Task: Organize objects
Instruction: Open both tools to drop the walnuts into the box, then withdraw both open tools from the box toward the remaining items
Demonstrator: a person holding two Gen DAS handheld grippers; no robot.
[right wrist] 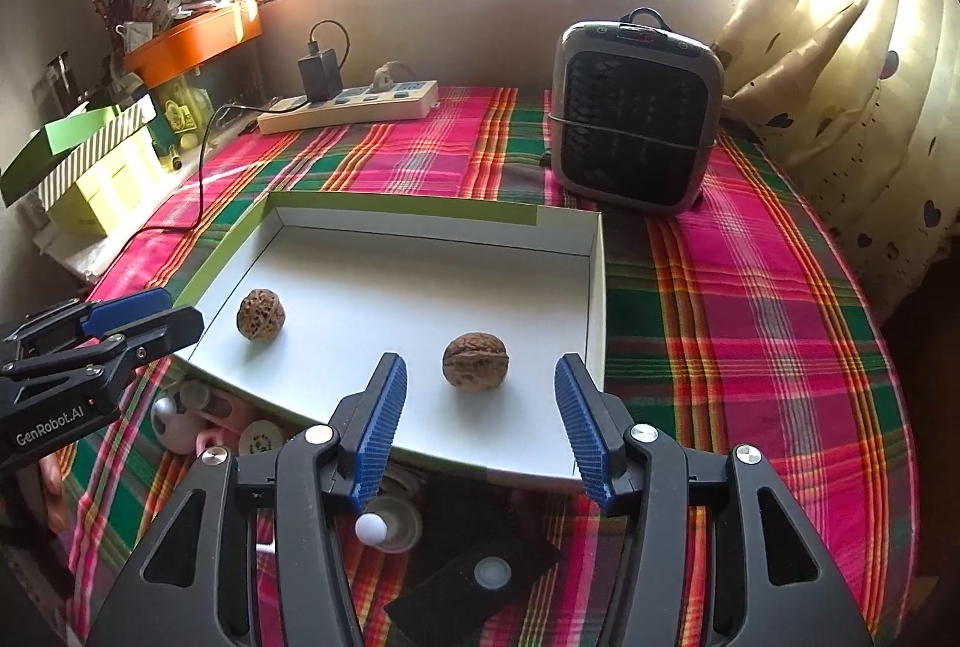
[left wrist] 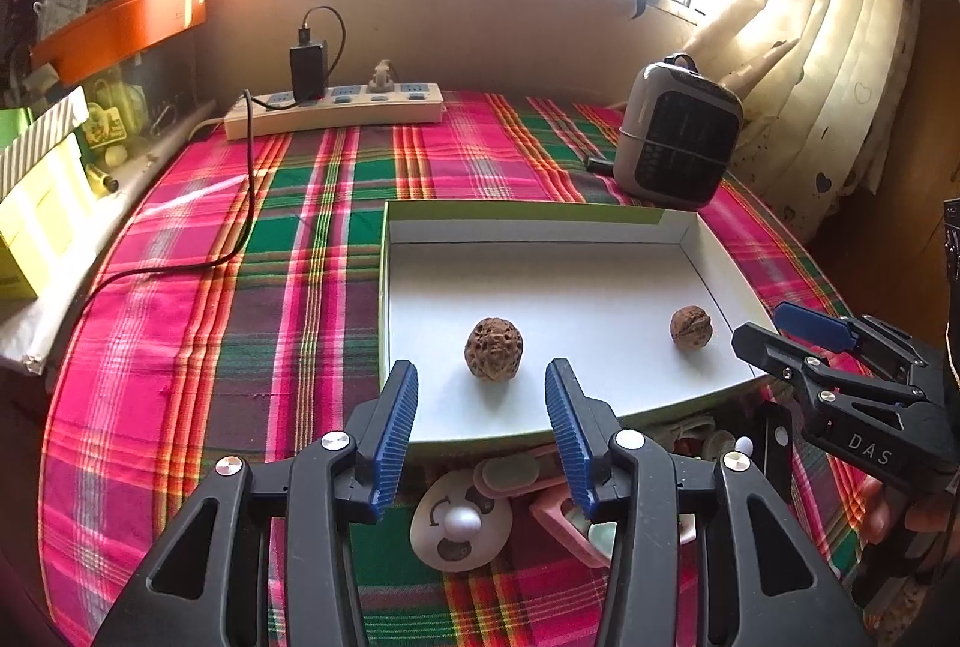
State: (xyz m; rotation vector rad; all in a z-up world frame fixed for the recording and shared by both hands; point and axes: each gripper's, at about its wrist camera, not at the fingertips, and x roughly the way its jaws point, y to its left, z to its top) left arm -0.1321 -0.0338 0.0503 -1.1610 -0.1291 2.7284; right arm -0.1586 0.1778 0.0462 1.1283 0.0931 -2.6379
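Observation:
A shallow white box [left wrist: 540, 227] [right wrist: 420, 233] with green outer walls lies on the plaid cloth. Two walnuts sit inside it. The rough dark walnut [left wrist: 493, 349] [right wrist: 260, 314] is on the left. The smoother walnut [left wrist: 691, 326] [right wrist: 475, 361] is on the right. My left gripper [left wrist: 482, 395] is open and empty, just in front of the rough walnut. My right gripper [right wrist: 474, 389] is open and empty, its fingers flanking the smoother walnut from the near side. Each gripper shows in the other's view, the right [left wrist: 774, 326] and the left [right wrist: 156, 314].
Small trinkets lie before the box's near edge: a panda-face case [left wrist: 459, 524], pink pieces [left wrist: 564, 521], a white ball [right wrist: 372, 527], a black card [right wrist: 480, 575]. A grey heater [right wrist: 636, 113] and a power strip [right wrist: 348, 104] stand at the back. Boxes [right wrist: 90, 167] crowd the left.

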